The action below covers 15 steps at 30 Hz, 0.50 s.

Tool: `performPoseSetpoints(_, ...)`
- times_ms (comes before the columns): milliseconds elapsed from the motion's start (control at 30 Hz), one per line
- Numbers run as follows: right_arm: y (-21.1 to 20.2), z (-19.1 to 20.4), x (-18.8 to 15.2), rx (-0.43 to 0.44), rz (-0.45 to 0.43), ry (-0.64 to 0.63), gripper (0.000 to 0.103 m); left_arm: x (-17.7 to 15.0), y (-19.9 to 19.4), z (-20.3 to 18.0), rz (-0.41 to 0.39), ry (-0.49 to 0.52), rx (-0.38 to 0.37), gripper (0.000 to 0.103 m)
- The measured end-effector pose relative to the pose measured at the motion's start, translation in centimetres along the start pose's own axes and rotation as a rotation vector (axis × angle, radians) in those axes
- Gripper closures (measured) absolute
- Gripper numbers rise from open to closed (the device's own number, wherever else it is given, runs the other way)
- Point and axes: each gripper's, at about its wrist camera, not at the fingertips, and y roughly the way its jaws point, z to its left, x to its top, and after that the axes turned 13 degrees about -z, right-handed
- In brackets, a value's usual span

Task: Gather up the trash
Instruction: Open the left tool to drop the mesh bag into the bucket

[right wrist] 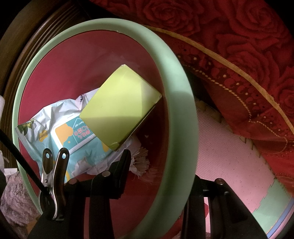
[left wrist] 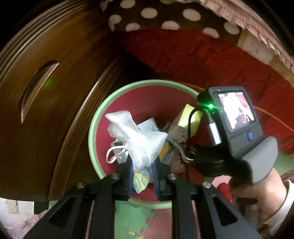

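A round bin with a pale green rim (left wrist: 91,128) and red inside stands on the floor. My left gripper (left wrist: 143,165) hangs over its mouth, blue pads shut on a white mesh bag (left wrist: 136,136). Below it lie a face mask with white loops (left wrist: 114,153), a blue wipes packet (right wrist: 73,132) and a yellow-green box (right wrist: 119,104). My right gripper (right wrist: 159,165) straddles the bin's rim (right wrist: 176,103), one finger inside and one outside, closed on it. A hand holds its grey body with a small screen (left wrist: 237,114) at the bin's right side.
A dark wooden cabinet with a slot handle (left wrist: 36,88) stands left of the bin. A red rose-patterned cover (right wrist: 238,55) hangs to the right, and polka-dot fabric (left wrist: 165,16) lies beyond. Pink and green foam mats (right wrist: 229,165) cover the floor. A metal clip (right wrist: 55,174) holds a black cable.
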Motion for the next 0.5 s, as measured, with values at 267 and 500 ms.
performPoseSetpoints(267,0.13,-0.16,0.02,0.003,0.006,0.004,0.066,0.2,-0.86,-0.44,-0.019,0.031,0.045,0.064)
performPoseSetpoints(500,0.16,-0.57,-0.02,0.005,0.014,0.006,0.066,0.4,-0.8,-0.66,-0.002,0.032,0.069,0.059)
